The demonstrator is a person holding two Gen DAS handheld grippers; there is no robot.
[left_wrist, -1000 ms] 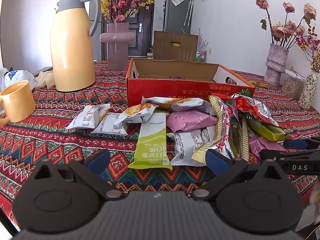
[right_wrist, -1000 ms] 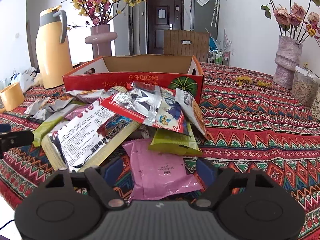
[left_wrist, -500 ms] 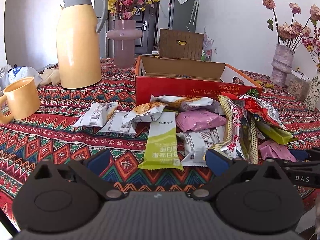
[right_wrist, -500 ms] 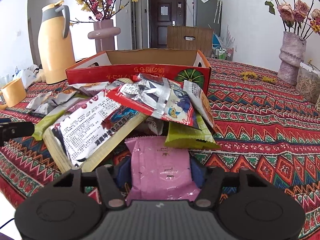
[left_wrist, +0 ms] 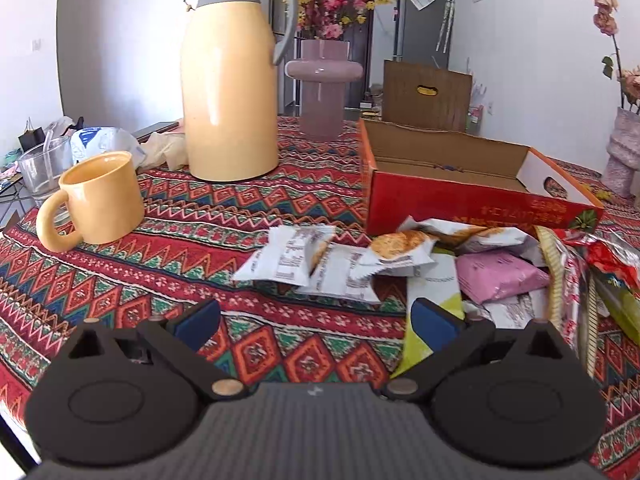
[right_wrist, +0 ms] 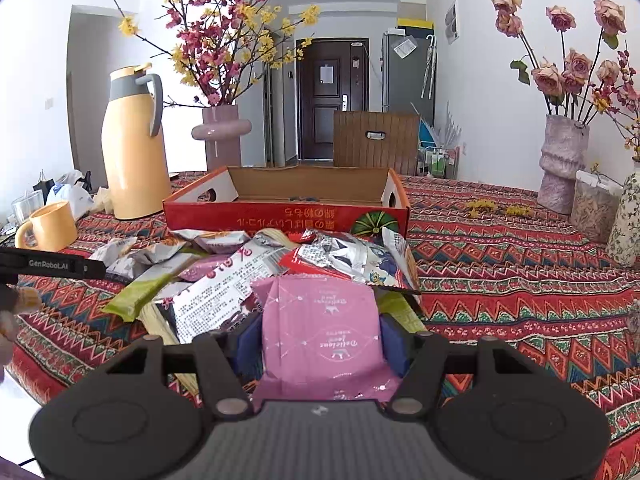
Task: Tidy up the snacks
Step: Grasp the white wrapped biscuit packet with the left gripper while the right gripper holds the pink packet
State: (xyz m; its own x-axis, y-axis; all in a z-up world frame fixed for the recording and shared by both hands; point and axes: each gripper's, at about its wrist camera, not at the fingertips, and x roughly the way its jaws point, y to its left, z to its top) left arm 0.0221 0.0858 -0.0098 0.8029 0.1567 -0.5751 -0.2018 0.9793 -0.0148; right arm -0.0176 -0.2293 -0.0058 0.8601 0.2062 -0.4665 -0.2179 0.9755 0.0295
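Observation:
My right gripper (right_wrist: 320, 340) is shut on a pink snack packet (right_wrist: 320, 332), lifted a little above the pile. Behind it lies a heap of snack packets (right_wrist: 248, 276) in front of an open red cardboard box (right_wrist: 288, 216), which looks empty inside. My left gripper (left_wrist: 316, 320) stands open over the patterned tablecloth with nothing between its blue pads. Just ahead of it lie white biscuit packets (left_wrist: 304, 264), a green-and-white bar (left_wrist: 432, 296) and another pink packet (left_wrist: 500, 276), with the red box (left_wrist: 472, 204) beyond.
A yellow mug (left_wrist: 96, 200) and tall yellow thermos (left_wrist: 228, 76) stand at the left, a pink vase (left_wrist: 322, 88) behind. A drinking glass (left_wrist: 40, 168) sits at the table's left edge. A vase of dried roses (right_wrist: 560, 160) and a jar (right_wrist: 592, 208) stand at the right.
My right gripper closed on the pink packet and raised it off the table. My left gripper swung left, away from the green bar, so the mug and thermos are now nearer the middle.

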